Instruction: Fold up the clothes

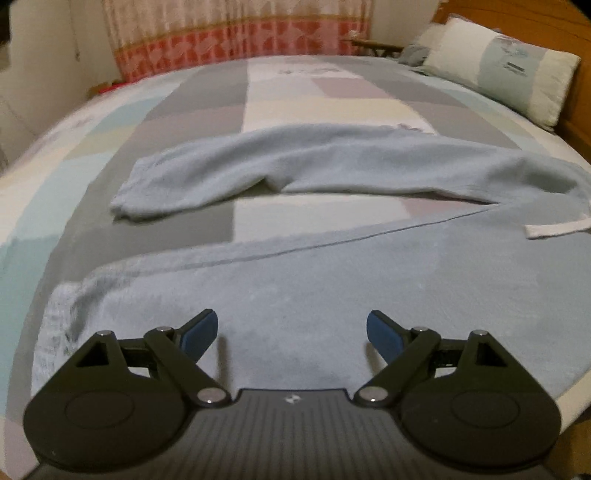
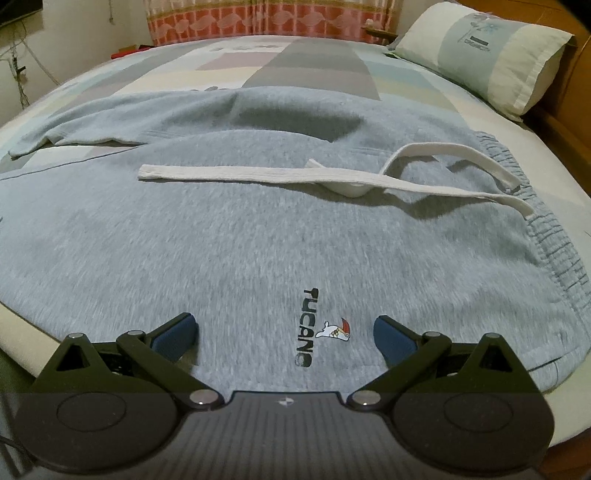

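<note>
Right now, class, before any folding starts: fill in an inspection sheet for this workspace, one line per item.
Surface: bed with a patchwork cover in grey, cream and pale green blocks.
Job's things: light grey sweatpants spread flat, legs apart, not yet folded; white drawstring loose on top; printed logo near the right tongs.
Clutter: pillow at the far right of the bed.
Grippers: left tongs open over a trouser leg; right tongs open over the logo; neither holds anything.
Cables: wires on the wall, far left.
Surroundings: red patterned curtain; wooden headboard.
</note>
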Available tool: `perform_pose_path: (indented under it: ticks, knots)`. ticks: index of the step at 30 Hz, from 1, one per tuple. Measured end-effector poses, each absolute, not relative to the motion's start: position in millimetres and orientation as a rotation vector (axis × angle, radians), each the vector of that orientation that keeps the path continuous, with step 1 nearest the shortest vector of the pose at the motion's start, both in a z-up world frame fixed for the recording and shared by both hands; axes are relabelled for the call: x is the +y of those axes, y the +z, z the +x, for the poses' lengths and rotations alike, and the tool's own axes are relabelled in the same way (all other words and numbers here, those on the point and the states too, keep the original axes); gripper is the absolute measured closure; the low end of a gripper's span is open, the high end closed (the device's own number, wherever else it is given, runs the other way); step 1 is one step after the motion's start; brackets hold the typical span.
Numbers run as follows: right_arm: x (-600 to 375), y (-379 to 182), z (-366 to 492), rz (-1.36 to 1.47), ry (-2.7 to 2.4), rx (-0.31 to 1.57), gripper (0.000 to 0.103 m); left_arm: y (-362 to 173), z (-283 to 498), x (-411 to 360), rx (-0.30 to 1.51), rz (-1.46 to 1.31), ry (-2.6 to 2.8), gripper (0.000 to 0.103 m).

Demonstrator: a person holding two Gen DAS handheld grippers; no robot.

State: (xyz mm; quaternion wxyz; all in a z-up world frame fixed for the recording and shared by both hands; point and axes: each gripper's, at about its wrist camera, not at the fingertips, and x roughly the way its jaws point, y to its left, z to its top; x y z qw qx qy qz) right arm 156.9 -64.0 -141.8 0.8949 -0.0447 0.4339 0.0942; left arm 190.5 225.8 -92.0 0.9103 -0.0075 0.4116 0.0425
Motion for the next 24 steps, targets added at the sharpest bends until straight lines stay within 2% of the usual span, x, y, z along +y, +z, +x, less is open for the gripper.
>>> perform_pose_path:
  ticks: [5,12,24]
  knots:
    - [-63.8,-142.2,156.5,-0.093,0.195,0.895,0.0,-111.6,173.6,258.3,0.877,-0.121,0.169,0.014]
    - [-65.4,-143.5,155.3,-0.092,0.199,0.884,0.0,-106.5,158.2,267.0,0.903,-0.096,0.243,0.014]
    - [-79.6,-126.3,151.1,-0.016,0.243,0.882,0.0,-67.9,149.1,174.5,0.846,0.103,0.06,0.015]
